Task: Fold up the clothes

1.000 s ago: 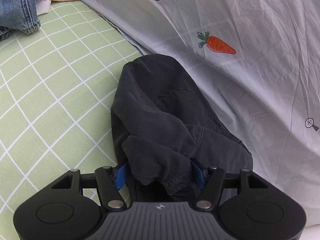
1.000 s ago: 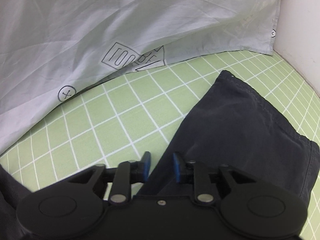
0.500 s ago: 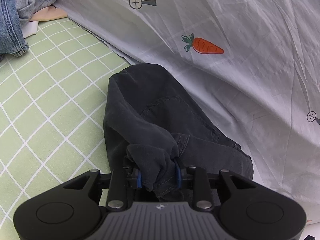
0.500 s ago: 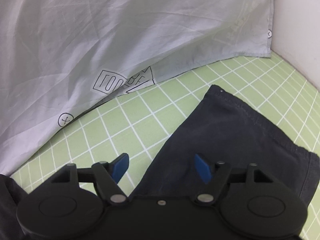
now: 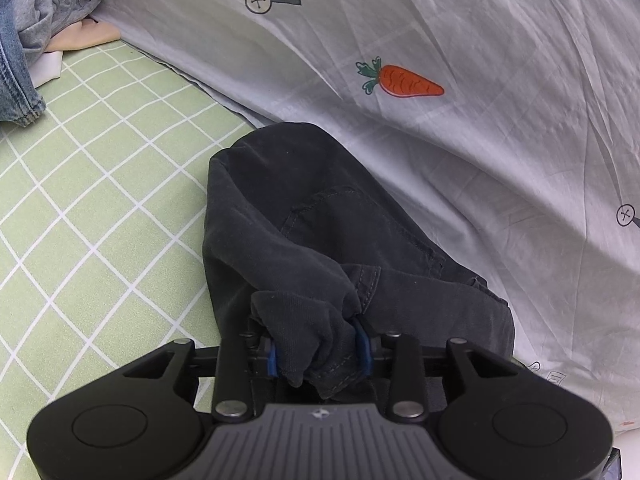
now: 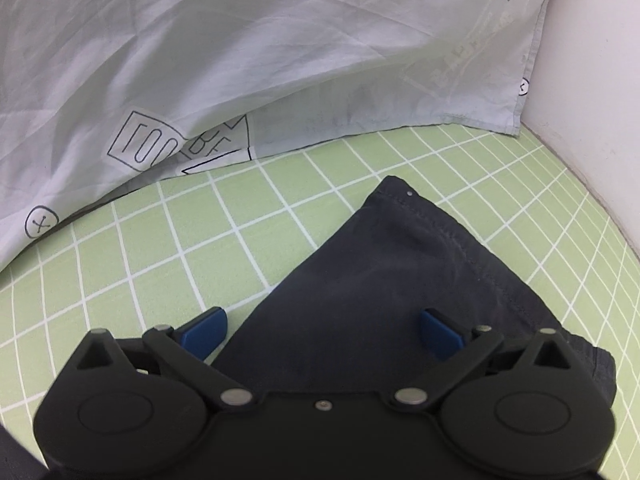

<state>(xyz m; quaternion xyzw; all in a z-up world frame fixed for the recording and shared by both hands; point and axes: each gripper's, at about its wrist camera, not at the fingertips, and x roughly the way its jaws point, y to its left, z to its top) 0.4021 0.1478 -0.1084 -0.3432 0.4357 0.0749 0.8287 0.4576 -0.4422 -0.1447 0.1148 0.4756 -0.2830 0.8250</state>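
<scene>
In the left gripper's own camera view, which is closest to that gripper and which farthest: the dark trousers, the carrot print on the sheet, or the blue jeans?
1. Dark trousers: bunched between the left gripper's fingers.
2. Carrot print: ahead to the right, on the pale sheet.
3. Blue jeans: far left edge.

Carrot and jeans are close to call.

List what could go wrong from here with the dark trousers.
1. The left tongs pinch only a small bunched wad of the dark trousers; it may slip out when lifted.
2. The right tongs are open over the flat leg, holding nothing, so that end may drag across the green checked sheet.
3. The trousers abut the grey duvet, which could snag.
</scene>
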